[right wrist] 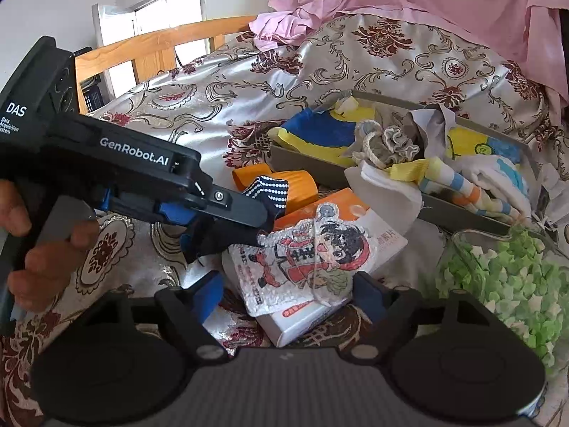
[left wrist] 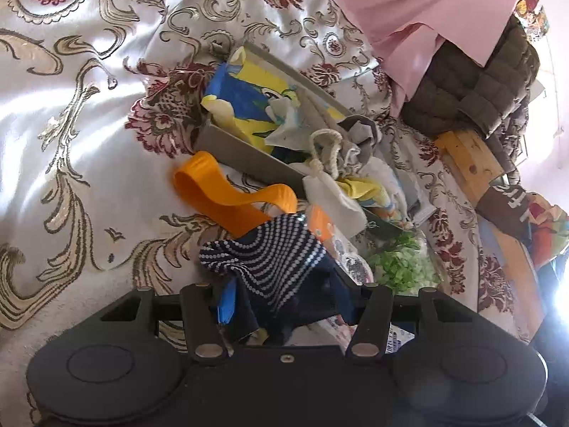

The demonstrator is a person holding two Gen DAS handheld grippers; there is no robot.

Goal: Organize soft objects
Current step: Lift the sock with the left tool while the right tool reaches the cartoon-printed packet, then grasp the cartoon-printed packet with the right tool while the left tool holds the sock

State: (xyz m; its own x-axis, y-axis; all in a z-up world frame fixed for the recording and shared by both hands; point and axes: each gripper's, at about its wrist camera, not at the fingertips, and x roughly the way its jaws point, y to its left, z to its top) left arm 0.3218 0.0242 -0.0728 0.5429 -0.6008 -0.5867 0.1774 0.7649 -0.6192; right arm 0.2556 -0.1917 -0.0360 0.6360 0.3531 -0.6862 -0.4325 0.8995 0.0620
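Note:
My left gripper (left wrist: 281, 306) is shut on a navy sock with white dotted stripes (left wrist: 270, 263), held just above the bedspread, short of the grey tray (left wrist: 245, 149). In the right wrist view the left gripper (right wrist: 256, 210) comes in from the left with the sock (right wrist: 272, 190) hanging from its tip. The grey tray (right wrist: 462, 213) holds blue-and-yellow cloths (right wrist: 320, 135), a grey drawstring pouch (right wrist: 394, 146) and a striped towel (right wrist: 458, 185). My right gripper (right wrist: 288, 295) is open, its fingers either side of a cartoon-printed packet (right wrist: 306, 259) lying on a white-and-orange box (right wrist: 377, 245).
An orange ribbon loop (left wrist: 220, 192) lies by the tray's near corner. A clear bag of green paper bits (right wrist: 508, 281) sits at the right. Pink cloth (right wrist: 409, 3) is piled behind the tray. A wooden bed frame (right wrist: 160, 42) stands at the back left.

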